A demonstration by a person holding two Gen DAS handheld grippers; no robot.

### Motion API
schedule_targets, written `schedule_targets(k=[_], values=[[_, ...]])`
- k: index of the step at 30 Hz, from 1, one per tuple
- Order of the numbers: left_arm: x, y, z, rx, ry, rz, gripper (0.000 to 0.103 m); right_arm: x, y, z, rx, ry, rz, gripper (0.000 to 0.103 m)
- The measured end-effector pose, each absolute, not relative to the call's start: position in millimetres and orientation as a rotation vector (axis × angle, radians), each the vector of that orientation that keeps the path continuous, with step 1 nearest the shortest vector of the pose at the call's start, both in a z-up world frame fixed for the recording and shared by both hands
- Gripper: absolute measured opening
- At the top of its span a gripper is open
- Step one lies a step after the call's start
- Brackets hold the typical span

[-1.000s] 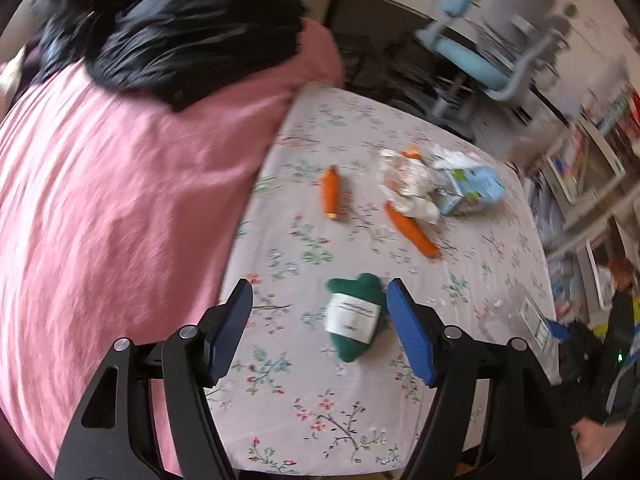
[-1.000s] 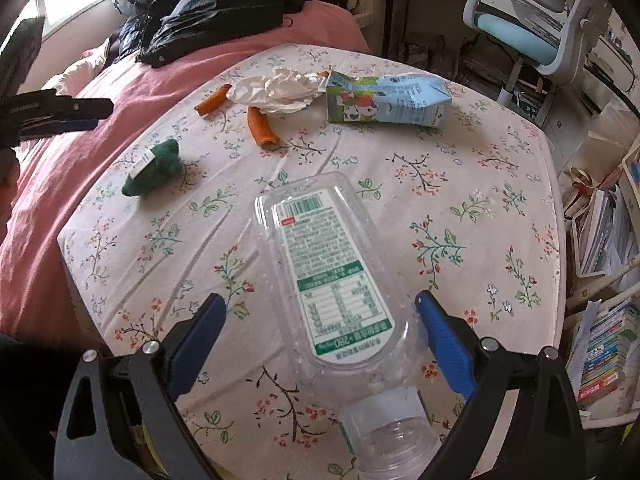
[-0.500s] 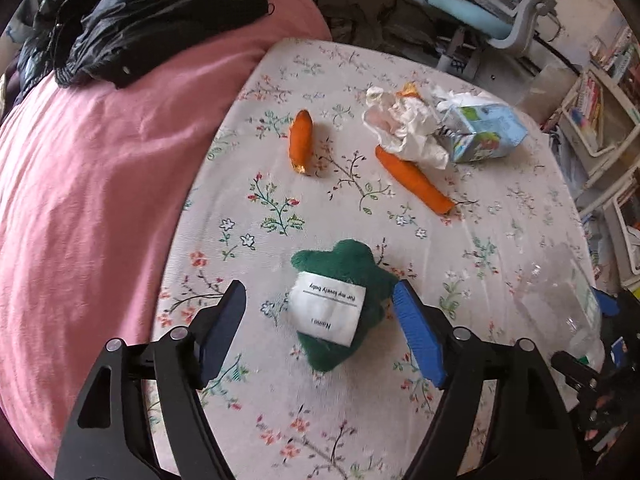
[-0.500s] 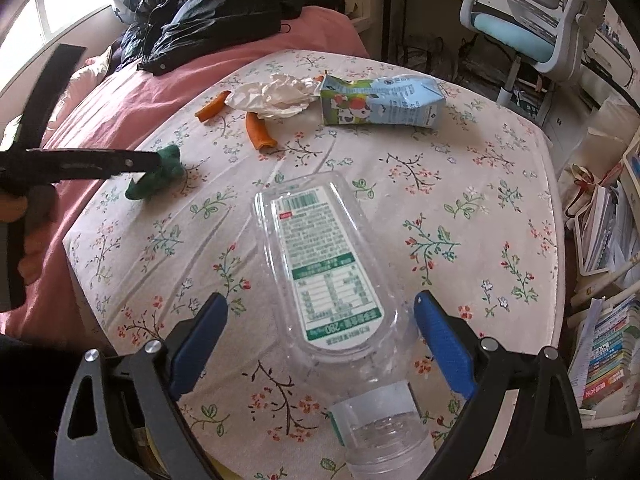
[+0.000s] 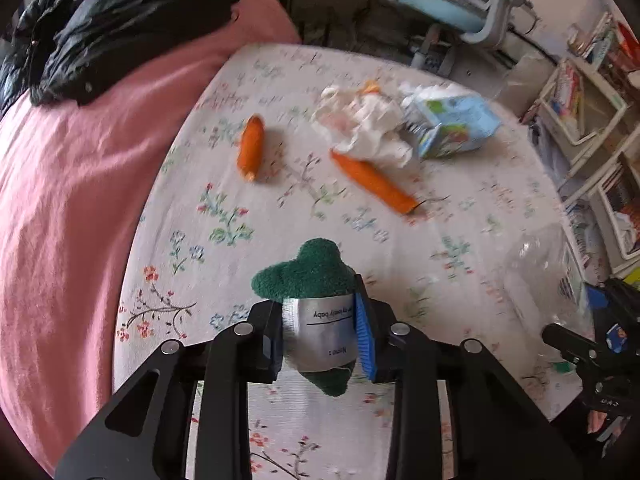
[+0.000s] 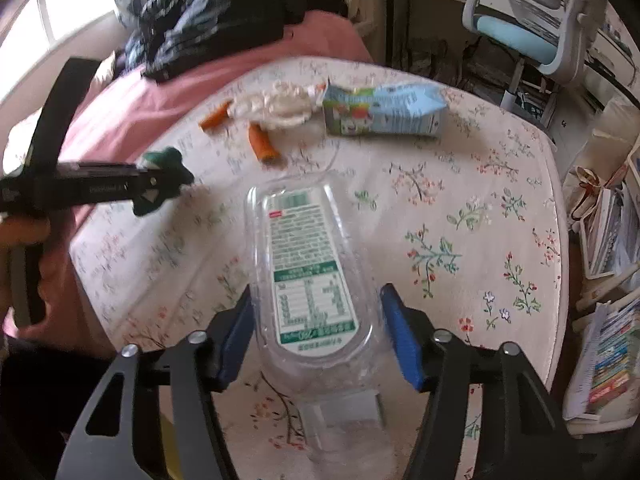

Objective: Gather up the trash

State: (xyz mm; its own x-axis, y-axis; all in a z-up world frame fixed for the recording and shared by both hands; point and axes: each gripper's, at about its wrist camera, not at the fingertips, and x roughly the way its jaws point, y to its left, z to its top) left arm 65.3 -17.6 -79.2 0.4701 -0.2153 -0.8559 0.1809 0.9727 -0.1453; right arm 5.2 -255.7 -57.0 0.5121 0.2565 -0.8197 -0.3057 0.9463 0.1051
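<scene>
A green plush toy with a white label sits between the pads of my left gripper; the jaws are closing and both pads press on the label. In the right wrist view that toy shows at the tip of the left gripper. A clear plastic bottle with a green and white label lies lengthwise between the closing jaws of my right gripper, whose blue pads meet its sides. Farther back lie two orange carrots, a crumpled white tissue and a blue milk carton.
All of it rests on a round table with a floral cloth. A pink bedspread with a black jacket borders the table's left. An office chair stands behind, and shelves of books on the right.
My left gripper came down over the green plush toy and closed on its label. The right gripper's jaws narrowed onto the bottle's sides; that hand hardly moved.
</scene>
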Motion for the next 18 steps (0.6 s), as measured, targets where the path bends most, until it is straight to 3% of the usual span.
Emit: schedule_targets(k=[18], values=[[51,-16,-43,-0.060,0.944,-0.291,0.028,3,-268,-43,0.293,0.957,0.547,0.056]])
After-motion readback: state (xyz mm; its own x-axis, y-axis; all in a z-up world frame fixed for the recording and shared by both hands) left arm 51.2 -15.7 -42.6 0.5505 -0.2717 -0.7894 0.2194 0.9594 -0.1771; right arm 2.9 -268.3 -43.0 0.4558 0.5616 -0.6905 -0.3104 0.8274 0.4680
